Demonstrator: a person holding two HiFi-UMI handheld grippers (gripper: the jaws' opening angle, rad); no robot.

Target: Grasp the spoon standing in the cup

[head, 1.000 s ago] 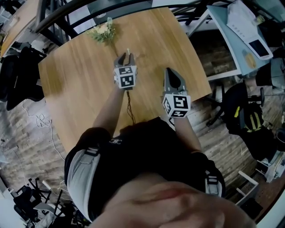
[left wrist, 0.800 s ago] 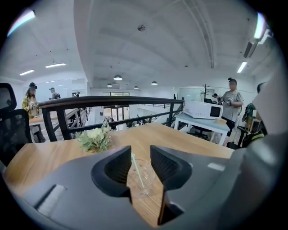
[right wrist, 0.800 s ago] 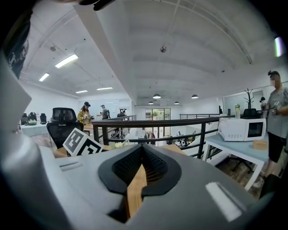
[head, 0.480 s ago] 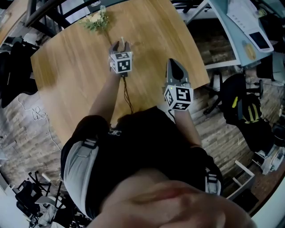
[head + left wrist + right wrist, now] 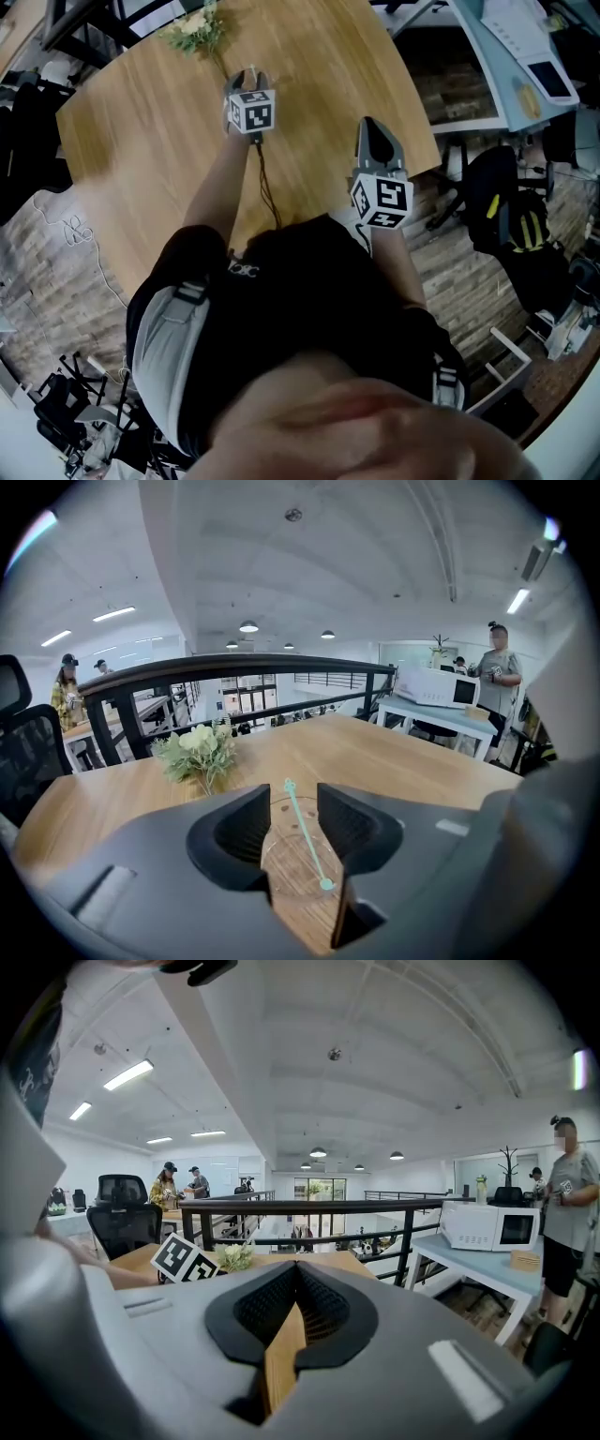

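Note:
A thin pale green spoon [image 5: 307, 841] leans in a clear cup [image 5: 277, 878] on the wooden table [image 5: 394, 761]. In the left gripper view, the cup and spoon stand between the two dark jaws of my left gripper [image 5: 293, 803]. Those jaws are opening, and the pads do not touch the spoon. In the head view the left gripper [image 5: 249, 79] is stretched out over the table and hides the cup. My right gripper [image 5: 373, 131] hovers near the table's right edge, shut and holding nothing. Its jaws [image 5: 296, 1279] meet at the tips.
A small bunch of pale flowers [image 5: 192, 26] lies on the table just beyond the left gripper and also shows as a bouquet [image 5: 199, 752] in the left gripper view. A black railing [image 5: 234, 667] runs behind the table. Desks, chairs and people fill the room around it.
My left gripper has reached farther across the table toward the flowers, closing in around the spoon. The right gripper has stayed roughly in place.

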